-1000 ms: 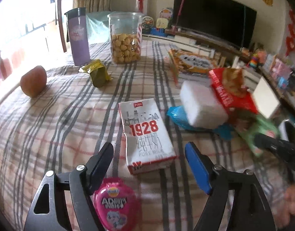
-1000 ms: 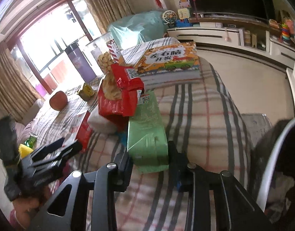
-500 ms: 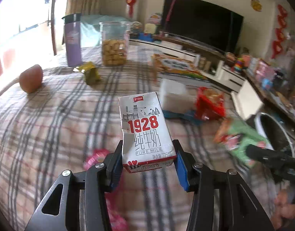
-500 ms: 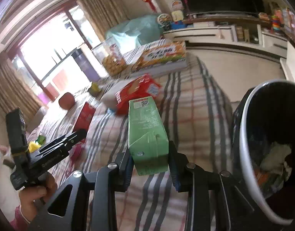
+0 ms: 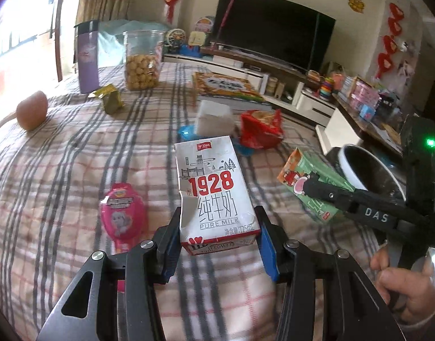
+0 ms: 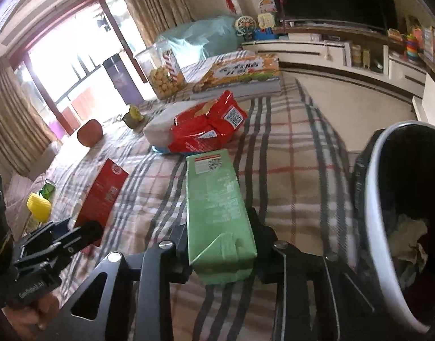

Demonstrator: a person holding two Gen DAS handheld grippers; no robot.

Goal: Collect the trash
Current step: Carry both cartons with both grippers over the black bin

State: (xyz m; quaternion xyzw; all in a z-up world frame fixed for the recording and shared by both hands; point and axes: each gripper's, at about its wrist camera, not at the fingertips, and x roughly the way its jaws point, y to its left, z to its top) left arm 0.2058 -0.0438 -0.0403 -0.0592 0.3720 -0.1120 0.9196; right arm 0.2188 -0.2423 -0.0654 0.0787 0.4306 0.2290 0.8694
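Left claw point(image 5: 217, 244) clamped on a white milk carton point(image 5: 214, 196), raised off the plaid table point(image 5: 61, 176). Right claw point(image 6: 221, 251) pinches a green carton point(image 6: 217, 213) (jaws closing on it), just beside the bin point(image 6: 379, 199). Beyond: pink candy case point(image 5: 123, 218), red snack bag point(image 6: 206, 128), cookie jar point(image 5: 142, 59).

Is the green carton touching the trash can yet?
Apart. The right wrist view shows the green carton clamped in the right hand-held gripper, with striped tablecloth showing between it and the white rim of the trash can.
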